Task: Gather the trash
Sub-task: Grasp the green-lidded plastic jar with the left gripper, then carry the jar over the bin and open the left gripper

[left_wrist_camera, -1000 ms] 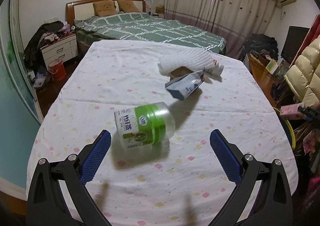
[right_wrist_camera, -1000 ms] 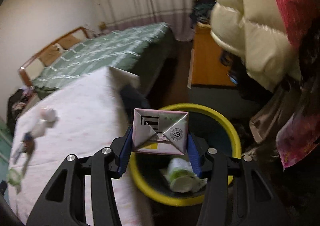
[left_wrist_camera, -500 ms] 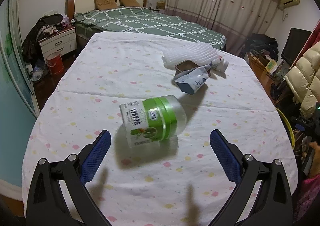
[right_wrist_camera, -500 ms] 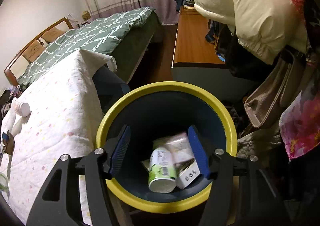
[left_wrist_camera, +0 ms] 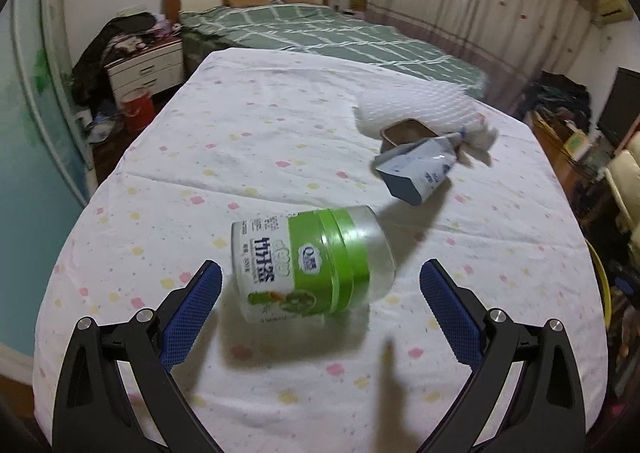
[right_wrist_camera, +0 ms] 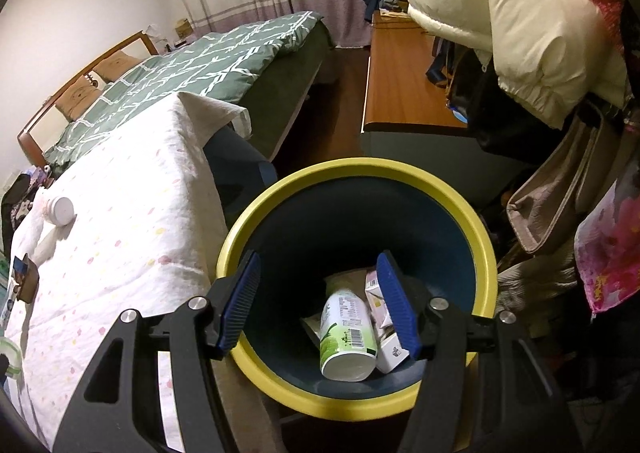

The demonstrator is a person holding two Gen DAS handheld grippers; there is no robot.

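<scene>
A clear jar with a green label (left_wrist_camera: pixel 312 263) lies on its side on the table, just ahead of my open, empty left gripper (left_wrist_camera: pixel 320 283). Farther off lie a blue-white carton (left_wrist_camera: pixel 418 169), a brown tin (left_wrist_camera: pixel 406 131) and white foam wrap (left_wrist_camera: pixel 416 109). My right gripper (right_wrist_camera: pixel 318 303) is open and empty above the yellow-rimmed bin (right_wrist_camera: pixel 360 169). In the bin lie a green-white bottle (right_wrist_camera: pixel 348 333) and a pink-white carton (right_wrist_camera: pixel 384 333).
The table has a dotted white cloth (left_wrist_camera: pixel 256 133), which also shows in the right wrist view (right_wrist_camera: pixel 120 213) with a white bottle (right_wrist_camera: pixel 60 211) on it. A green bed (left_wrist_camera: pixel 332 33) stands beyond. A wooden cabinet (right_wrist_camera: pixel 404 93) and hanging coats (right_wrist_camera: pixel 520 33) crowd the bin.
My right gripper opened and dropped the pink-white carton into the bin, then moved lower over it. My left gripper moved closer to the green-label jar.
</scene>
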